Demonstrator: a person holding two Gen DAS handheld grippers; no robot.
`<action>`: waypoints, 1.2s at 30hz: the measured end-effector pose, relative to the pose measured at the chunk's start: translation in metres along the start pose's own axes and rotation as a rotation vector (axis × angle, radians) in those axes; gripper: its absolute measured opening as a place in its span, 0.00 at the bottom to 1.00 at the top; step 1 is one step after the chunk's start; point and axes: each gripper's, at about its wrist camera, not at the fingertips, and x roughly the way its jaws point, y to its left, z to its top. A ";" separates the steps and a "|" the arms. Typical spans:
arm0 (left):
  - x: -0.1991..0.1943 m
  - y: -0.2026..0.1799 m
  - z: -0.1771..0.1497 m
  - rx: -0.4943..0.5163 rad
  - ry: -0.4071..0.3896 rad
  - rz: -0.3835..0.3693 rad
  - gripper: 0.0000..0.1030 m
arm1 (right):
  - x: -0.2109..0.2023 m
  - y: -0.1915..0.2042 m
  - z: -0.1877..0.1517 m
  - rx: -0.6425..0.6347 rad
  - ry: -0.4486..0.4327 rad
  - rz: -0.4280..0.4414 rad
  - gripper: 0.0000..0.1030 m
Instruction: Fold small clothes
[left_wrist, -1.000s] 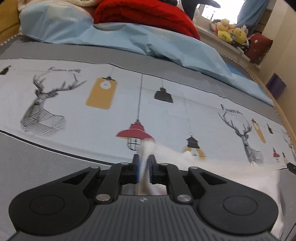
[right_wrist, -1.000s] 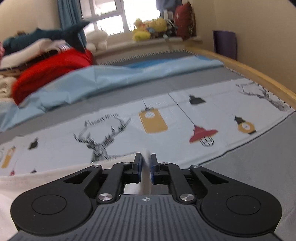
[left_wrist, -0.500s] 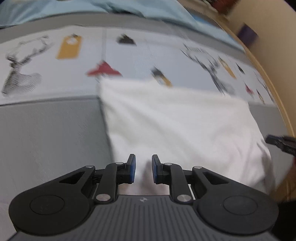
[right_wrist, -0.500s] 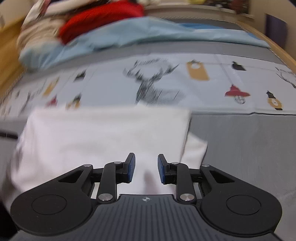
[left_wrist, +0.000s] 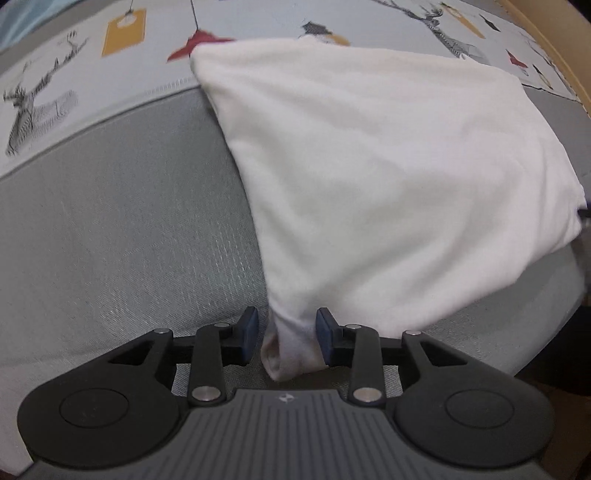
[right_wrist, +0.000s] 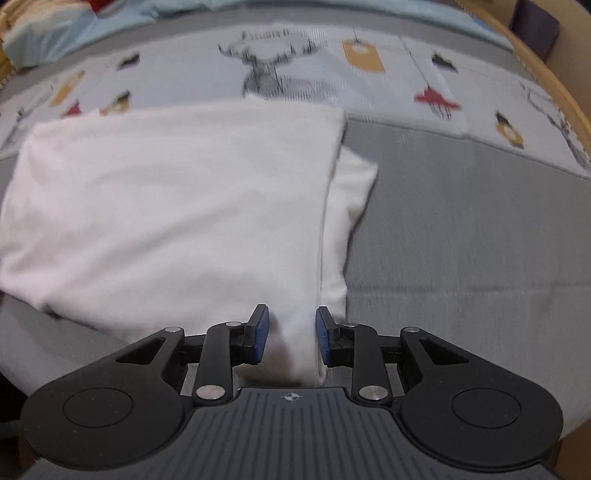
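The bed (left_wrist: 110, 229), grey with a deer-and-lamp printed band, carries the white garment (left_wrist: 388, 166), lying folded flat and looking light, limp and easily creased. Its near corners seem the best hold, since cloth this soft slumps if pinched mid-panel. The left hand-held gripper (left_wrist: 286, 334) is opening around one bunched corner; the right hand-held gripper (right_wrist: 290, 334) stands parted astride the other.
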 end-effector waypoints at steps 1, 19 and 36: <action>0.001 0.000 0.000 0.005 0.003 0.000 0.35 | 0.007 -0.001 -0.002 -0.003 0.043 -0.008 0.29; -0.015 0.006 -0.011 0.019 0.035 0.017 0.16 | 0.007 -0.007 0.005 -0.017 0.031 -0.070 0.03; -0.016 -0.021 0.010 0.010 -0.067 -0.049 0.21 | -0.028 -0.018 0.016 0.155 -0.125 0.050 0.10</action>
